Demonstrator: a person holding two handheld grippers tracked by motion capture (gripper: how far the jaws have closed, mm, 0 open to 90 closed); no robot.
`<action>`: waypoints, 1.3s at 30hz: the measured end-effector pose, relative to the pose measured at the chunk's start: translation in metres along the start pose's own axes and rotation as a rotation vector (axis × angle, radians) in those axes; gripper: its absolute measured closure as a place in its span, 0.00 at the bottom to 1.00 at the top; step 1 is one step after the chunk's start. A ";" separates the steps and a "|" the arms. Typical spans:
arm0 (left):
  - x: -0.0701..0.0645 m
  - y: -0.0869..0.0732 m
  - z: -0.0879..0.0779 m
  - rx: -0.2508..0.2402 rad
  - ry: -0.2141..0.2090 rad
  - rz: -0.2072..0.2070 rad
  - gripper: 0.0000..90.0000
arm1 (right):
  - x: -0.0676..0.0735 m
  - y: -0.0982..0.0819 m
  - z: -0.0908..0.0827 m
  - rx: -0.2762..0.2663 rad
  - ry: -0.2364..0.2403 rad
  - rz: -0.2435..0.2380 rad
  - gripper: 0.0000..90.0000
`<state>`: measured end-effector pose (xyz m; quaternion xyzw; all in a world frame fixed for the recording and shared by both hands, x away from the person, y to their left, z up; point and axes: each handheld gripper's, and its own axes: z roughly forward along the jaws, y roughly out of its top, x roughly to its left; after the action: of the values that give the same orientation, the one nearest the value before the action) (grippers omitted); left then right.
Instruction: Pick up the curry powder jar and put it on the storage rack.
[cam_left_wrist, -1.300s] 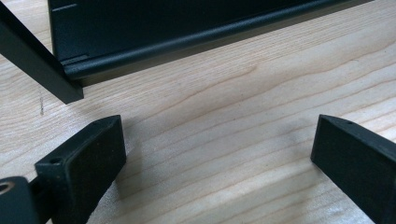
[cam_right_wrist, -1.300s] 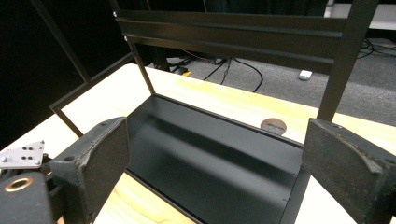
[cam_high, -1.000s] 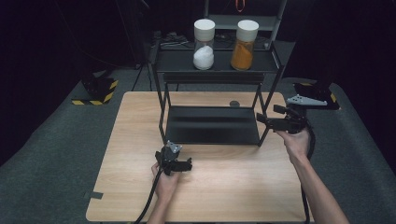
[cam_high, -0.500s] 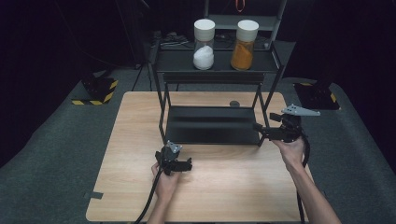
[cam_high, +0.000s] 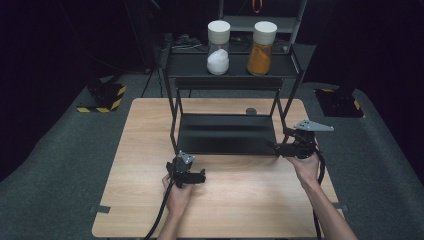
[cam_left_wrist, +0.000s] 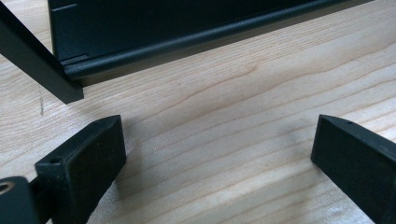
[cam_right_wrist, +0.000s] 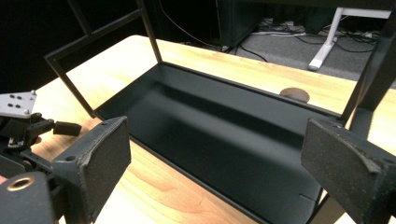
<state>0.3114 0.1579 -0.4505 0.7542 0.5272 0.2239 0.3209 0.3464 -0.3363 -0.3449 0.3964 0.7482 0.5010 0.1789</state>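
The black rack (cam_high: 227, 100) is seen at 12 o'clock of the wooden table (cam_high: 150, 200), w/ its lower tray (cam_high: 225, 134) lying on the tabletop. Two jars are stood on the top shelf: the white-powder jar (cam_high: 218, 47) at 11 o'clock, the orange-powder jar (cam_high: 262, 47) just beside it at 1 o'clock. The right gripper (cam_high: 278, 148) is held at 3 o'clock, by the tray's front-right corner, jaws released, nothing betw. them. The left gripper (cam_high: 200, 177) is kept at 6 o'clock, near the tray's front edge, jaws spread wide, nothing grasped. A small dark disc (cam_high: 251, 111) is seen behind the tray.
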 end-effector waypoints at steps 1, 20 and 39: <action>0.000 0.000 0.000 0.000 0.000 0.000 0.03 | 0.001 -0.001 0.001 0.003 0.001 0.000 0.09; 0.000 0.000 0.000 0.000 0.000 0.000 0.03 | 0.010 -0.024 0.017 0.044 0.010 -0.017 0.09; 0.000 0.000 0.000 0.000 0.000 0.000 0.03 | 0.014 -0.046 0.027 0.090 -0.007 -0.017 0.08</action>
<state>0.3114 0.1579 -0.4505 0.7542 0.5274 0.2238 0.3209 0.3365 -0.3171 -0.3959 0.3994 0.7728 0.4638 0.1679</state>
